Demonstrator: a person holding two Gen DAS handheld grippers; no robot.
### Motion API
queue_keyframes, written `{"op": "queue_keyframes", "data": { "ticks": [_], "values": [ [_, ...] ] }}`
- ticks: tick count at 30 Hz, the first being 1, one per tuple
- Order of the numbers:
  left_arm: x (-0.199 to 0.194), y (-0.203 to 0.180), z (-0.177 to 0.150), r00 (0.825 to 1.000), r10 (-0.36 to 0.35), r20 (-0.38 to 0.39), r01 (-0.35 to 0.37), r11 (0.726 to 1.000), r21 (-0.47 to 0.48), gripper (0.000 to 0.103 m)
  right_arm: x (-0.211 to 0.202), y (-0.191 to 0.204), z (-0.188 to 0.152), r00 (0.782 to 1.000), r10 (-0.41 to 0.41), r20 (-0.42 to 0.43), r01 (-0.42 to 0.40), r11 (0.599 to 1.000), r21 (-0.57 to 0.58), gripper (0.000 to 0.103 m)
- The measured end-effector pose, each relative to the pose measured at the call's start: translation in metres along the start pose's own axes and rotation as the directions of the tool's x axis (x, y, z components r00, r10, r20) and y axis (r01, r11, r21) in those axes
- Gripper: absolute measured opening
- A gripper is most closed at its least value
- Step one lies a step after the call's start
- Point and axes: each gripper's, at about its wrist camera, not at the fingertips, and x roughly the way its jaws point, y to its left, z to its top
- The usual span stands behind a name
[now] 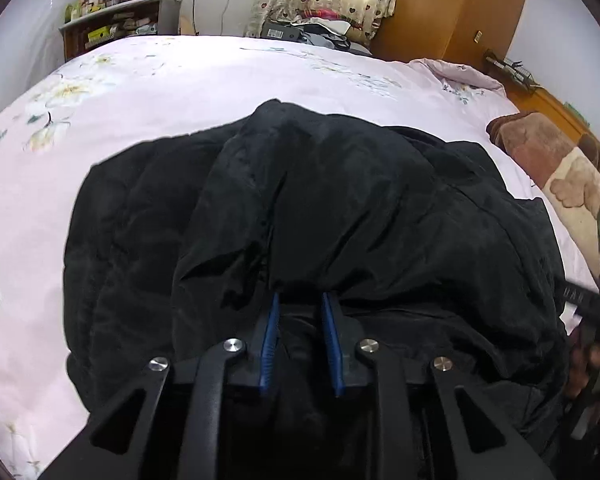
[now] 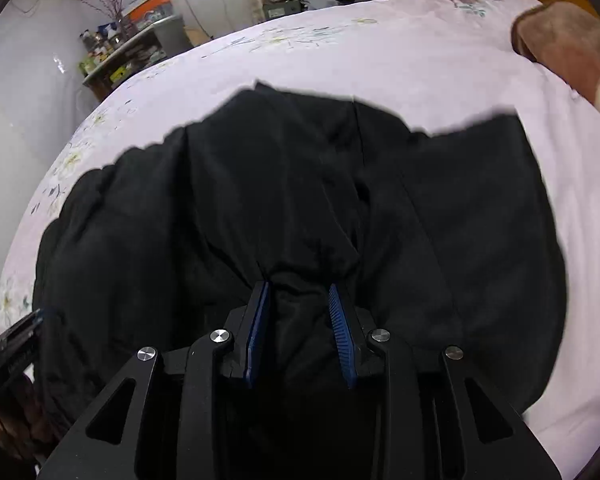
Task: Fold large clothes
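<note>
A large black padded jacket (image 1: 320, 208) lies bunched on the pink floral bed sheet (image 1: 160, 92); it also fills the right wrist view (image 2: 300, 200). My left gripper (image 1: 300, 300) is shut on a gathered fold of the jacket at its near edge, with the fabric draped over the blue pads (image 1: 270, 336). My right gripper (image 2: 298, 292) is shut on another bunch of the jacket, pinched between its blue pads (image 2: 340, 332). The right gripper shows at the right edge of the left wrist view (image 1: 596, 312), and the left gripper shows at the left edge of the right wrist view (image 2: 16, 340).
The bed sheet (image 2: 420, 60) spreads around the jacket. A brown patterned blanket (image 1: 552, 164) lies at the right side of the bed. A cluttered shelf (image 1: 116, 20) stands beyond the far left corner. A wooden wardrobe (image 1: 452, 8) stands at the back.
</note>
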Motion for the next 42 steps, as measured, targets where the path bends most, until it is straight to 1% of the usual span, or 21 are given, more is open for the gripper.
{"op": "queue_keyframes", "data": {
  "ticks": [2,5,6,8,11,12,14,16,18,20,24,28,29,31,34,35,37,39,40,41,42],
  "values": [
    [0.000,-0.005,0.002,1.000,0.023,-0.004,-0.023,0.999,0.022,0.025,0.000,0.000,-0.006,1.000,-0.001,0.017,0.001,1.000,0.003,0.031],
    [-0.014,-0.013,0.008,0.999,0.037,-0.025,-0.036,0.999,0.036,0.025,-0.011,-0.007,0.009,1.000,0.026,0.003,-0.027,0.998,0.050,0.031],
    [-0.024,-0.016,0.009,1.000,0.025,-0.019,-0.024,0.999,0.033,0.025,-0.023,-0.007,0.014,0.999,0.032,0.010,-0.032,0.998,0.060,0.032],
    [-0.049,-0.016,0.009,0.999,-0.016,0.032,0.015,0.999,0.029,0.025,-0.049,-0.003,0.018,0.996,0.050,0.069,-0.054,0.997,0.055,0.032],
    [-0.071,-0.015,-0.002,0.996,-0.053,0.074,0.051,0.998,0.031,0.030,-0.087,0.023,0.006,0.978,0.140,0.152,-0.138,0.990,-0.022,0.031],
    [-0.072,-0.015,-0.007,0.995,-0.068,0.067,0.066,0.997,0.027,0.030,-0.088,0.033,-0.001,0.976,0.161,0.146,-0.154,0.986,-0.058,0.031],
    [-0.062,-0.015,-0.019,0.998,-0.064,0.028,0.064,0.998,0.031,0.030,-0.077,0.054,-0.016,0.979,0.183,0.093,-0.171,0.977,-0.129,0.031],
    [-0.046,-0.014,-0.033,0.999,-0.037,-0.023,0.038,0.999,0.037,0.030,-0.047,0.060,-0.036,0.988,0.155,0.006,-0.152,0.977,-0.152,0.031],
    [-0.037,-0.011,-0.041,0.999,-0.016,-0.032,0.017,0.998,0.059,0.030,-0.025,0.056,-0.050,0.992,0.121,-0.024,-0.123,0.981,-0.150,0.027],
    [-0.031,-0.008,-0.045,0.999,-0.001,-0.034,0.004,0.998,0.069,0.027,-0.012,0.050,-0.056,0.991,0.124,-0.043,-0.128,0.984,-0.123,0.024],
    [-0.017,-0.008,-0.041,0.999,0.020,-0.040,-0.017,0.998,0.066,0.026,-0.003,0.052,-0.056,0.991,0.112,-0.066,-0.120,0.983,-0.137,0.022],
    [-0.033,-0.013,-0.034,0.998,0.022,-0.053,-0.019,0.998,0.055,0.026,-0.018,0.055,-0.046,0.990,0.112,-0.089,-0.125,0.981,-0.146,0.022],
    [-0.044,-0.013,-0.037,0.999,0.015,-0.053,-0.012,0.998,0.057,0.026,-0.028,0.054,-0.044,0.990,0.117,-0.083,-0.129,0.980,-0.149,0.023],
    [-0.059,-0.013,-0.031,0.999,0.001,-0.034,0.001,0.999,0.055,0.026,-0.054,0.054,-0.039,0.990,0.135,-0.027,-0.138,0.977,-0.161,0.023],
    [-0.073,-0.013,-0.012,0.999,-0.024,0.035,0.022,0.999,0.040,0.027,-0.091,0.047,-0.012,0.980,0.160,0.115,-0.140,0.976,-0.169,0.024],
    [-0.073,-0.013,-0.002,0.998,-0.026,0.057,0.024,0.999,0.036,0.028,-0.094,0.044,-0.004,0.978,0.155,0.137,-0.132,0.978,-0.162,0.024],
    [-0.063,-0.014,0.021,0.995,0.010,0.095,-0.014,0.999,0.040,0.029,-0.088,0.040,0.020,0.978,0.100,0.181,-0.066,0.981,-0.182,0.024],
    [-0.043,-0.008,0.035,0.995,0.039,0.093,-0.041,0.999,0.021,0.029,-0.069,0.032,0.037,0.983,0.037,0.180,-0.005,0.985,-0.174,0.024],
    [-0.028,-0.002,0.040,0.995,0.064,0.070,-0.065,0.998,0.005,0.029,-0.057,0.027,0.043,0.987,0.011,0.161,0.015,0.987,-0.161,0.024],
    [-0.017,0.008,0.036,0.996,0.083,0.044,-0.083,0.996,-0.013,0.029,-0.037,0.016,0.046,0.993,-0.029,0.112,0.045,0.989,-0.144,0.024],
    [-0.003,0.015,0.033,0.997,0.077,0.024,-0.077,0.997,-0.022,0.029,-0.025,0.012,0.035,0.996,-0.043,0.080,0.054,0.990,-0.130,0.024]
  ]
}}
